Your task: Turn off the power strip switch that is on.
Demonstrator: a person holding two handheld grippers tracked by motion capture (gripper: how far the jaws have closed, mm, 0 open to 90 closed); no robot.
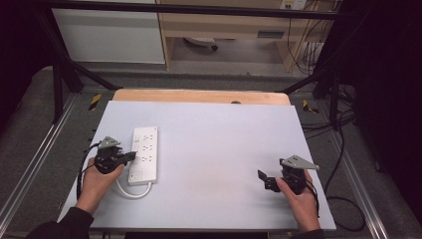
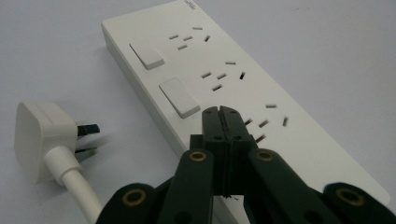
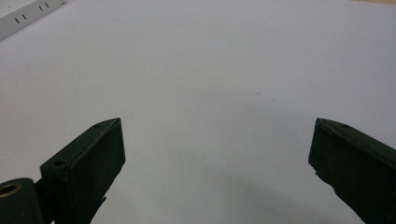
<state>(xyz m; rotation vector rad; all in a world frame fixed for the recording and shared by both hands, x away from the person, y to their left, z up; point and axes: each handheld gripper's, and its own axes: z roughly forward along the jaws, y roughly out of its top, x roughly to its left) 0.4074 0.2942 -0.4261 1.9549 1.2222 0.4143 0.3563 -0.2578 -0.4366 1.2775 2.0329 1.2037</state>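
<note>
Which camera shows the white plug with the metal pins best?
The left gripper view: the plug lies close up beside the power strip, dark pins pointing toward it, unplugged. In the high view the left hand covers that spot, with just the cord visible. The right gripper view catches a corner of the strip.

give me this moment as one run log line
left tool: shut, over power strip | right tool: open, above bare table | plug: loose beside strip
</note>
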